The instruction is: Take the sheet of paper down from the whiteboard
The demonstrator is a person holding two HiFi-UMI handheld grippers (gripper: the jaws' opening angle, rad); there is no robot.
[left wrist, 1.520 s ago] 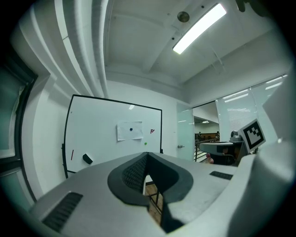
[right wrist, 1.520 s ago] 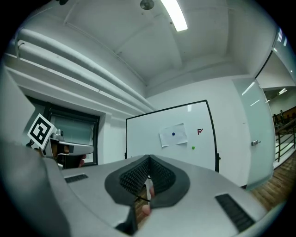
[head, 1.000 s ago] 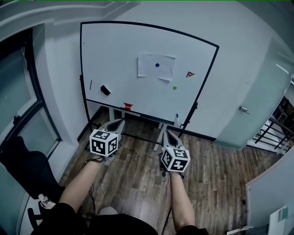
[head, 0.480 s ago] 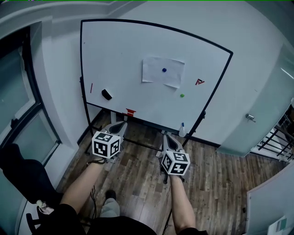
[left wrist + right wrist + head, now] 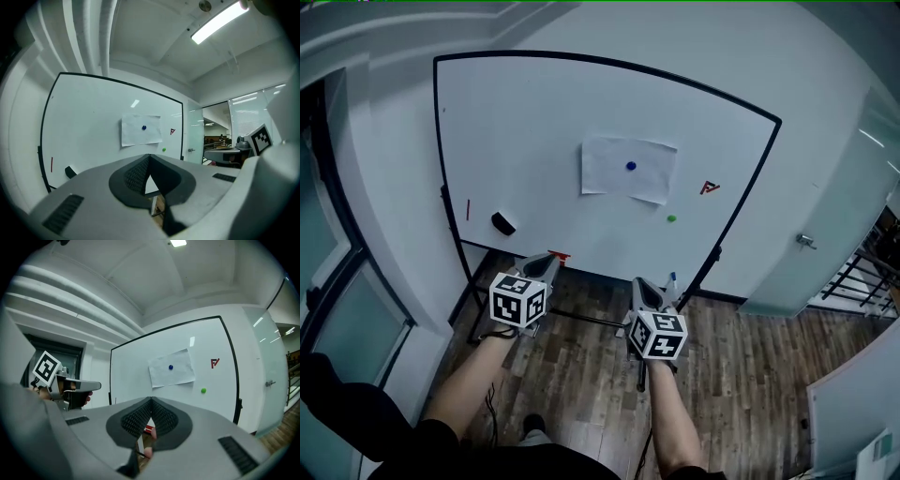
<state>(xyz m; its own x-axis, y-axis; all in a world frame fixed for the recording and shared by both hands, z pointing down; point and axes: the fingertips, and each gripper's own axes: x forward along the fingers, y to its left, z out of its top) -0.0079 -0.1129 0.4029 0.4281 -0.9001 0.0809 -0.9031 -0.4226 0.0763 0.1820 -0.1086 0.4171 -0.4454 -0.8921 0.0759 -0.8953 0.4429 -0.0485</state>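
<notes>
The sheet (image 5: 629, 170) hangs on the whiteboard (image 5: 516, 131), right of middle, pinned by a blue magnet (image 5: 630, 166); a green magnet (image 5: 671, 218) sits just below its lower right corner; an eraser (image 5: 502, 223) clings low at the left. Both tongs point at the board, well apart from it; the left gripper (image 5: 547, 260) has its jaws closed on nothing; the right gripper (image 5: 639, 284) likewise, closed and empty.

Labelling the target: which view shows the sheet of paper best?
Head view: the sheet of paper is whole and central, with nearly the whole whiteboard around it. Both gripper views show it whole too, just above their jaws, which hide the board's lower part.
</notes>
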